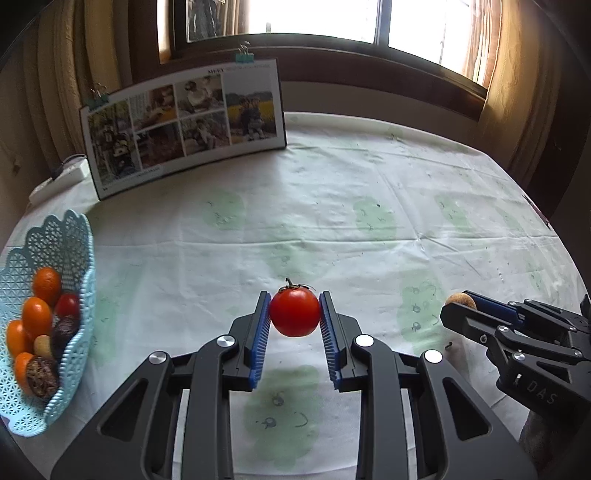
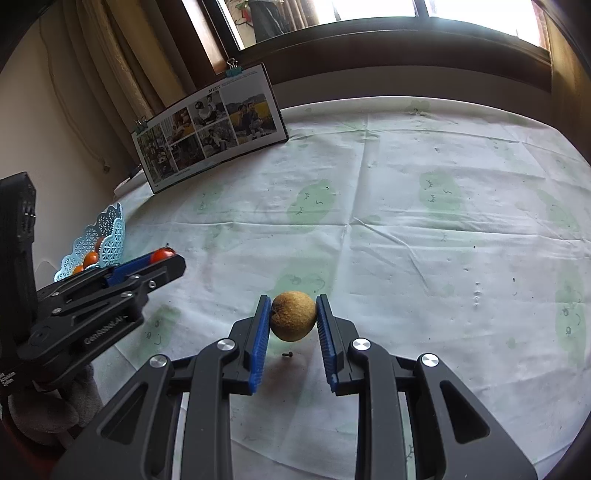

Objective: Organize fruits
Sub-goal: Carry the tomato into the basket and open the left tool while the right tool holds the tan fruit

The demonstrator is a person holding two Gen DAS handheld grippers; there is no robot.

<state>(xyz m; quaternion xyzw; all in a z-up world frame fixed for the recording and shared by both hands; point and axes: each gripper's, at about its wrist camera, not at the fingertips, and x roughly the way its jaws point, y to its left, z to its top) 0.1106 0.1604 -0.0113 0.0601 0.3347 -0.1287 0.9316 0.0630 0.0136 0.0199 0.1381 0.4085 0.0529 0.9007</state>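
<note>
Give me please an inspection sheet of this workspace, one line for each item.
Surface: table under a white cloth with green prints.
Job's things: tomato, tan round fruit, blue basket already holding fruits.
Clutter: small dark speck on the cloth.
Tongs: left tongs shut on tomato; right tongs shut on tan round fruit.
Cables: white power strip at the far left edge.
Surroundings: photo board, window, curtains.

Tomato (image 1: pixel 294 312) is looking glossy and smooth, brown fruit (image 2: pixel 293 316) is looking rough and matt, basket (image 1: pixel 75 236) is showing lacy plastic, cloth (image 1: pixel 332 221) is lying creased.
</note>
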